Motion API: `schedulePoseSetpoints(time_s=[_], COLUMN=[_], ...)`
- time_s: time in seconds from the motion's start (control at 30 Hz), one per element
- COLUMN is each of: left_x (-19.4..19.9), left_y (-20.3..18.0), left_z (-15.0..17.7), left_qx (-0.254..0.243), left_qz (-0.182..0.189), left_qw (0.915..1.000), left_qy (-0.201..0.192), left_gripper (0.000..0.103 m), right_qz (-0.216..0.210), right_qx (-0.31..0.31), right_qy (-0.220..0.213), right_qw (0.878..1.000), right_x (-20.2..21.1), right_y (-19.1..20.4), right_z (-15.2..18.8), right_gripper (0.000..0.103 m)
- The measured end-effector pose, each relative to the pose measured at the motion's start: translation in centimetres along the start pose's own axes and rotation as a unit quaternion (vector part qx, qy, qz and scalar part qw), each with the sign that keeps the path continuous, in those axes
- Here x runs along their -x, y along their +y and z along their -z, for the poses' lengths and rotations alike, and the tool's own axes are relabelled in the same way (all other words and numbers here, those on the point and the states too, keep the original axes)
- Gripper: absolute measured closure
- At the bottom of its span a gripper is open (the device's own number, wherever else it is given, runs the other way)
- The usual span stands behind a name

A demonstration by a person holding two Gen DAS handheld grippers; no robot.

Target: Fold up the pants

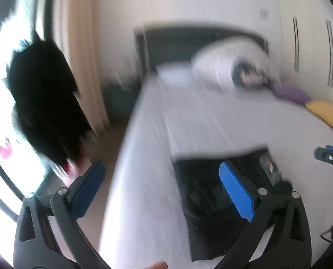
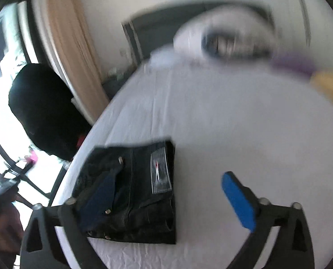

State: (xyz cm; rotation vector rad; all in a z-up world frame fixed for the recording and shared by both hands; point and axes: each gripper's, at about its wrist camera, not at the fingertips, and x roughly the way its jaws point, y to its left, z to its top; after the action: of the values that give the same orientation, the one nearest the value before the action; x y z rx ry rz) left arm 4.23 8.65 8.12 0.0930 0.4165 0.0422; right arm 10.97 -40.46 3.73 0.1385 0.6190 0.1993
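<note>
Blurred bedroom around a white-sheeted bed

The bed [image 2: 233, 123] fills the frame's middle, its dark headboard [image 2: 166, 20] at the top with a white pillow [image 2: 189, 35]. Purple cloth [image 2: 294, 65] and yellow cloth [image 2: 330, 85] lie upper right. A beige curtain [image 2: 63, 33] hangs upper left beside a bright window [image 2: 0, 121]; a black shape [image 2: 43, 109] stands before it.

The left gripper [image 1: 162, 185] is hovering with jaws wide and nothing between them, over the bed [image 1: 148, 157] edge. The folded black pants [image 1: 211, 197] are lying on the bed.
</note>
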Motion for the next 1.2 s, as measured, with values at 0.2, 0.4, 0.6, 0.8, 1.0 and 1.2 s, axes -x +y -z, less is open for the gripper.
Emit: schedulePoseSetpoints(time_s=[0.2, 0.4, 0.6, 0.8, 1.0, 1.2], left_x=[14.5, 21.7, 27.5, 27.9, 23.2, 19.3], left_y=[-0.1, 1.7, 3.7, 4.5, 2.4, 0.3], left_z=[-3.6, -6.6, -6.7, -4.9, -1.0, 2.5], left_qx=[0.005, 0.021, 0.006, 0.028, 0.049, 0.045], left_qz=[-0.082, -0.028, -0.045, -0.012, 0.031, 0.035], left_qw=[0.9854, 0.9916, 0.995, 0.9994, 0.9903, 0.9812], left_qy=[-0.149, -0.125, -0.089, 0.015, 0.127, 0.185], left_gripper=[0.0, 0.0, 0.0, 0.0, 0.0, 0.0], right_qz=[0.084, 0.111, 0.099, 0.09, 0.118, 0.126], right_qx=[0.065, 0.05, 0.058, 0.074, 0.044, 0.022], right_qy=[-0.182, -0.282, -0.306, -0.23, -0.107, -0.027], right_qw=[0.977, 0.952, 0.945, 0.966, 0.986, 0.991], right_x=[13.0, 23.5, 29.4, 29.6, 25.6, 20.7], right_y=[5.3, 7.6, 10.1, 12.6, 12.7, 11.6], right_z=[0.1, -0.8, -1.9, -1.8, -0.2, 2.1], right_gripper=[0.0, 0.0, 0.0, 0.0, 0.0, 0.0])
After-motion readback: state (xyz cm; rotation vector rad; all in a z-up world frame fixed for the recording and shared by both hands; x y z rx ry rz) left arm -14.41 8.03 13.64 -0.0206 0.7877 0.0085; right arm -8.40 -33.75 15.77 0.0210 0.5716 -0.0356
